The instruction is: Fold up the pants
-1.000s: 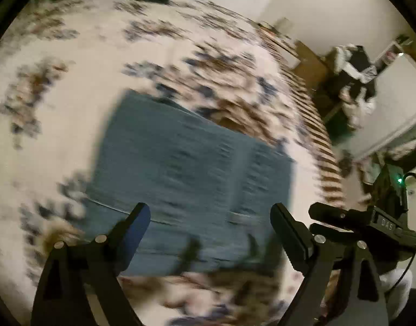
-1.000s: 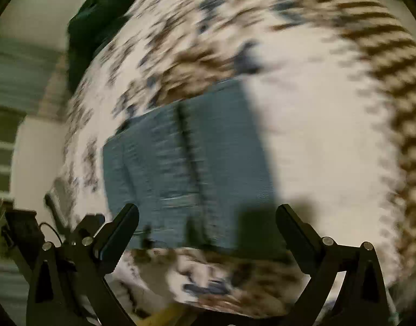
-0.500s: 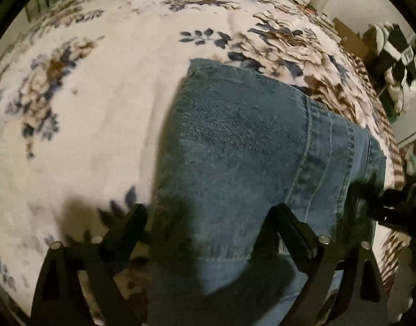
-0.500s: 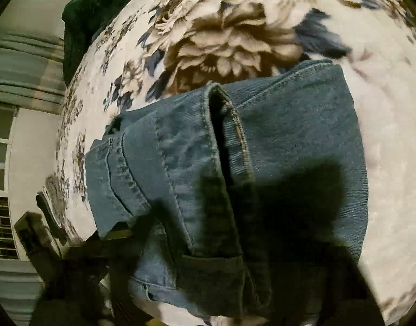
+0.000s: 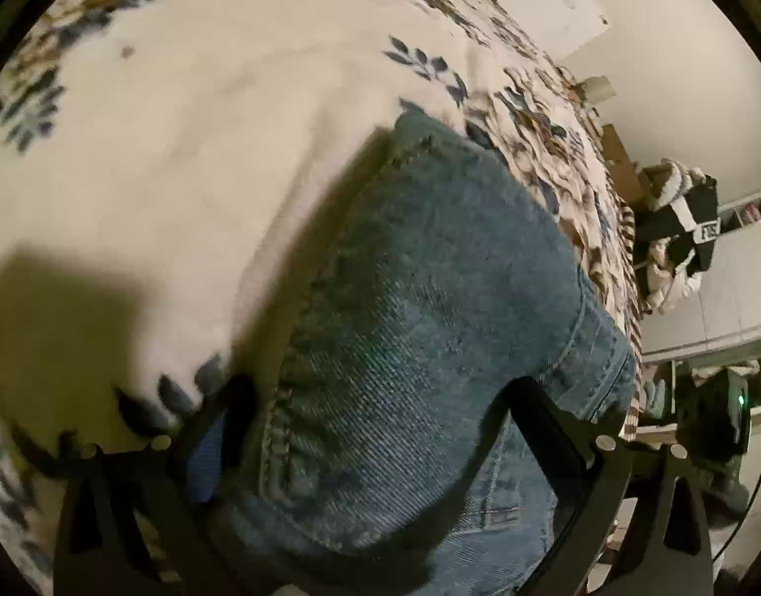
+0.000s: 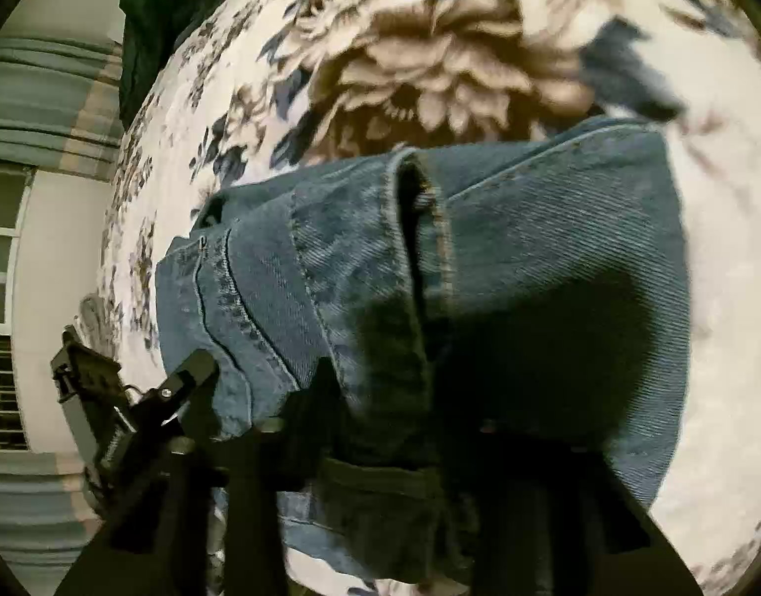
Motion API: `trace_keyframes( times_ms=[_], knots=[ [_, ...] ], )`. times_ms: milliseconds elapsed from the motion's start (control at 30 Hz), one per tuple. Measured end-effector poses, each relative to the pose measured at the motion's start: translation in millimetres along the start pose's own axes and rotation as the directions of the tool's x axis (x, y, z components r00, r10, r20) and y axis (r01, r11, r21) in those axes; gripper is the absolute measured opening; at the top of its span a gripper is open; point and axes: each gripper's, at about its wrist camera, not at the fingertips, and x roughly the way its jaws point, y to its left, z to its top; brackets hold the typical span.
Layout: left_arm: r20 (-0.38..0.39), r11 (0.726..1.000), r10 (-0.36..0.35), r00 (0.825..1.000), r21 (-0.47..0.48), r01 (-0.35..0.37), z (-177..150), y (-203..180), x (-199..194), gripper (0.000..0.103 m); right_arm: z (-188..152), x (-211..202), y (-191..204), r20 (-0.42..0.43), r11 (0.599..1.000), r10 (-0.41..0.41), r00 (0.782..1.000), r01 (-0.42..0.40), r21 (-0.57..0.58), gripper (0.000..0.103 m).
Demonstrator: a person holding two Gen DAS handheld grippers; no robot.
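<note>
The pants [image 5: 430, 323] are blue denim, a coarse matt cloth with a visible diagonal twill weave, thick doubled seams and pale stitching along the edges. The bed cover [image 5: 181, 124] beneath them is a soft, matt cream fabric printed with brown and blue flowers, faintly fuzzy. The left claw [image 5: 375, 417] is matt black plastic with small shiny metal screw heads; the right claw [image 6: 400, 427] looks the same dull black.

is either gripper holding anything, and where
Right gripper jaws have just been closing over the jeans at their near edge; grip unclear. Left gripper open, straddling them, holding nothing.
</note>
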Motion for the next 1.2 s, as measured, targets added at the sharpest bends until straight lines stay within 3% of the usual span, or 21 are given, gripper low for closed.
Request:
trace_keyframes(
  times_ms=[100, 333, 533, 700, 767, 833, 900, 933, 967, 1033, 1067, 1200],
  knots=[
    [0.044, 0.998, 0.046, 0.998, 0.048, -0.048, 2, -17, -21, 0.103, -10, -24, -1, 0.049, 1.000, 0.019, 0.999, -0.019, -0.003, 0.014],
    [0.118, 0.981, 0.061, 0.991, 0.177, -0.081, 5, -68, -63, 0.103, -27, -110, -21, 0.179, 1.000, -0.007, 0.984, 0.005, 0.010, 0.012],
    [0.066, 0.967, 0.073, 0.995, 0.241, -0.087, 4, -102, -38, 0.103, -23, -161, -91, 0.209, 0.991, -0.111, 0.972, 0.093, 0.097, 0.012],
    [0.025, 0.954, 0.118, 0.993, 0.274, -0.120, 13, -123, -1, 0.103, -20, -159, -143, 0.193, 0.975, -0.180, 0.965, 0.149, 0.163, 0.012],
    [0.016, 0.951, 0.147, 0.989, 0.273, -0.146, 23, -127, 16, 0.103, -16, -145, -163, 0.152, 0.972, -0.177, 0.972, 0.149, 0.179, 0.015],
    [-0.021, 0.955, 0.170, 0.985, 0.249, -0.160, 36, -126, 39, 0.103, -12, -131, -181, 0.099, 0.963, -0.168, 0.981, 0.141, 0.231, 0.030],
    [-0.067, 0.968, 0.148, 0.987, 0.215, -0.131, 47, -122, 56, 0.103, -8, -126, -191, 0.086, 0.958, -0.138, 0.987, 0.111, 0.263, 0.034],
    [-0.077, 0.974, 0.117, 0.990, 0.205, -0.099, 50, -121, 60, 0.101, -6, -127, -191, 0.090, 0.959, -0.127, 0.988, 0.099, 0.264, 0.041],
    [-0.080, 0.977, 0.085, 0.993, 0.200, -0.067, 54, -121, 63, 0.093, -5, -129, -190, 0.103, 0.962, -0.124, 0.987, 0.094, 0.254, 0.045],
    [-0.069, 0.977, 0.032, 0.997, 0.212, -0.017, 58, -124, 64, 0.047, -3, -132, -184, 0.124, 0.970, -0.120, 0.985, 0.090, 0.224, 0.056],
    [-0.078, 0.973, 0.032, 0.996, 0.232, -0.013, 60, -127, 66, 0.031, 0, -130, -181, 0.115, 0.972, -0.123, 0.986, 0.096, 0.214, 0.057],
    [-0.083, 0.965, 0.020, 0.996, 0.261, 0.002, 62, -118, 69, 0.028, 3, -116, -184, 0.078, 0.970, -0.166, 0.983, 0.149, 0.191, 0.059]
  ],
)
